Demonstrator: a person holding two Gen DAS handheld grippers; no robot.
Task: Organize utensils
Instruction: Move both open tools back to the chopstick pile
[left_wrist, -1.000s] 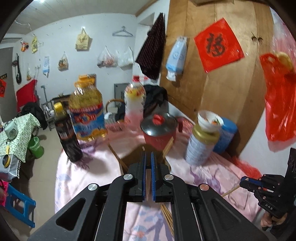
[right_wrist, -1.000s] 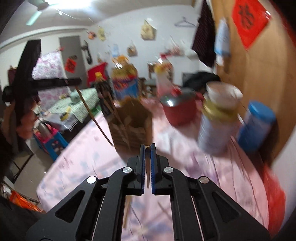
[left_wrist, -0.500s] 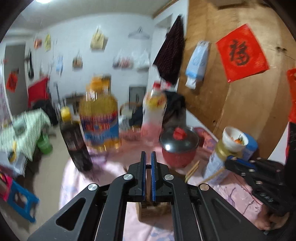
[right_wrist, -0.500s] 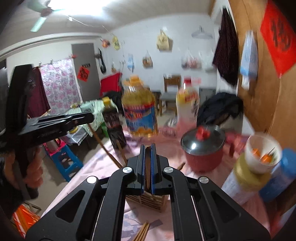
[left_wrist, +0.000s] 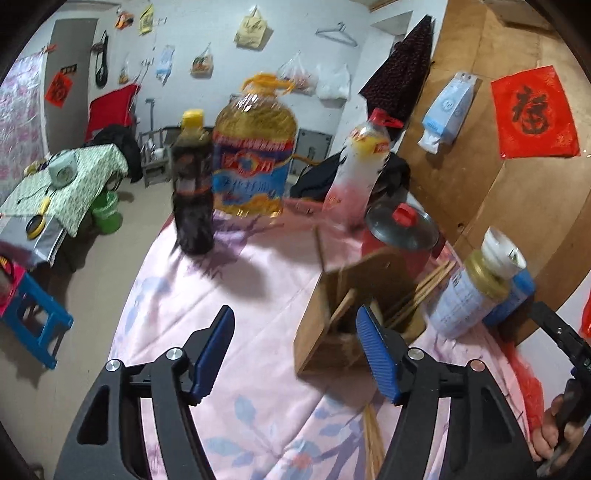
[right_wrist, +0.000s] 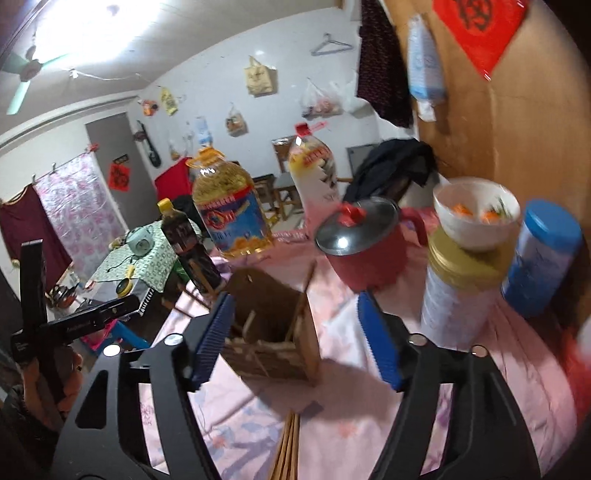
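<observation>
Both tongs, clamped together a second ago with a chopstick pinched in each, have just sprung apart, and nothing sits between the blue pads of either pair now. Left tongs (left_wrist: 295, 350) stand wide over the pink cloth of the bench (left_wrist: 207, 295), with the wooden holder (left_wrist: 343, 310) just behind their right pad at about one o'clock. Right tongs (right_wrist: 295, 339) gape around the near side of the same holder (right_wrist: 273, 332), which fills the gap between their pads at twelve o'clock.

Several chopsticks (left_wrist: 417, 291) now lean inside the holder, so my reading is that both sticks were dropped in and this round of the sorting is finished. A further bundle of loose chopsticks (right_wrist: 288, 446) lies flat on the cloth at six o'clock, just under the right tongs, and it also shows in the left view (left_wrist: 369, 435). These look like the next things to gather, so the job seems partly done, not complete
</observation>
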